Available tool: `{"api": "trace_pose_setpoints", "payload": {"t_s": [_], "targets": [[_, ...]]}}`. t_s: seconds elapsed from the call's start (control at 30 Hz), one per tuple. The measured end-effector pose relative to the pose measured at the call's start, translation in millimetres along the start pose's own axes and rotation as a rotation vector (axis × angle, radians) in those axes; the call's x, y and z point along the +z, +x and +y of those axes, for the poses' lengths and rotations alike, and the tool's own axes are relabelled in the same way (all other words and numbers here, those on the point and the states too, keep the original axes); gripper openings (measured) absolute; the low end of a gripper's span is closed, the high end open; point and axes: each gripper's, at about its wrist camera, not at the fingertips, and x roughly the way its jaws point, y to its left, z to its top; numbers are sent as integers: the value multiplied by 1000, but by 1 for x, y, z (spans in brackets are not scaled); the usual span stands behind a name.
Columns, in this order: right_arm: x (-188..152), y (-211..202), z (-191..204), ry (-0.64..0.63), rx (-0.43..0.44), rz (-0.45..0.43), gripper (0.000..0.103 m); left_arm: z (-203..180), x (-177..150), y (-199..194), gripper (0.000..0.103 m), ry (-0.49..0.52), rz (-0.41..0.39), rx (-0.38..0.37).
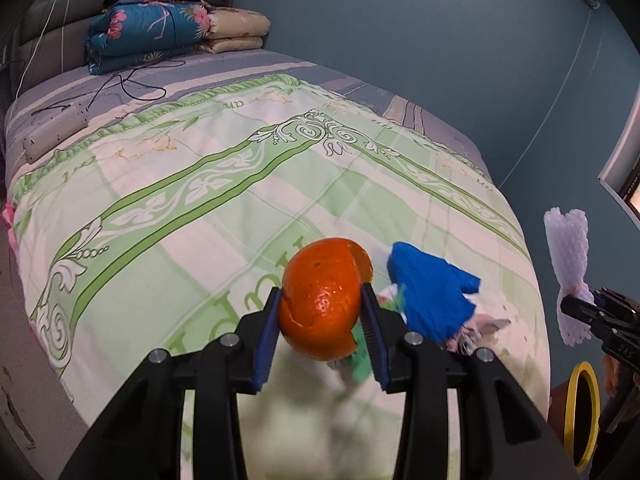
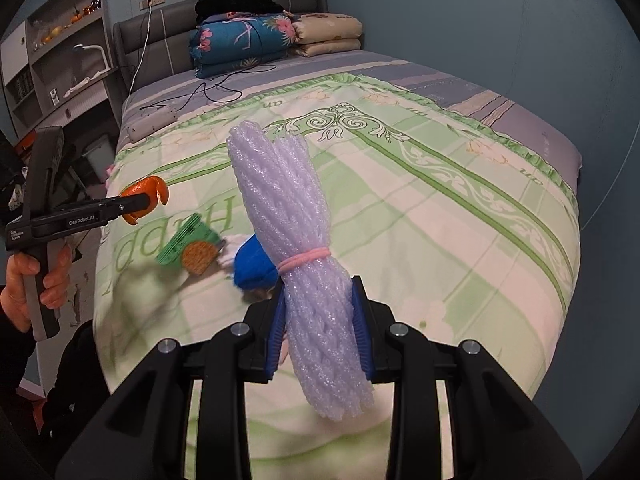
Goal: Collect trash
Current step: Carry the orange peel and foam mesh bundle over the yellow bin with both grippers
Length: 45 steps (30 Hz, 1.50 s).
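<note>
A hollow orange peel (image 1: 320, 300) is clamped between the blue pads of my left gripper (image 1: 321, 292), lifted above the green-patterned bed cover (image 1: 200, 200). My right gripper (image 2: 318, 288) is shut on a white foam fruit net bundle (image 2: 296, 240) tied with a pink band, also held in the air. On the cover below lie a crumpled blue piece (image 2: 254, 264), a green wrapper (image 2: 188, 240) and an orange waffle-patterned scrap (image 2: 200, 258). The right wrist view shows the left gripper (image 2: 146, 200) with the peel (image 2: 154, 192) at the far left. The left wrist view shows the foam net (image 1: 568, 272) and right gripper (image 1: 576, 308) at the right edge.
A yellow-rimmed bin (image 1: 582, 412) stands on the floor by the bed's near right corner. Folded quilts (image 1: 160, 32) and a power strip (image 1: 52, 132) with cables lie near the headboard. Shelves (image 2: 60, 40) stand left of the bed. A person's hand (image 2: 36, 276) grips the left handle.
</note>
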Motion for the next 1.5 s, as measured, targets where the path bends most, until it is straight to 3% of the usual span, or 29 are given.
{"api": "trace_pose_setpoints", "payload": {"t_s": [0.33,0.63,1.5], "targets": [[-47,-40,9,52,8,28,29,-34,-44,-46,37,55,-17,-49],[-77,-70,1,94,-6,24,29,-71,-64,-74,37,90,-45,-105],[-117,-153,-38,221,-104,-76,29,-171,-85,-115,37,220,-81,-235]]}}
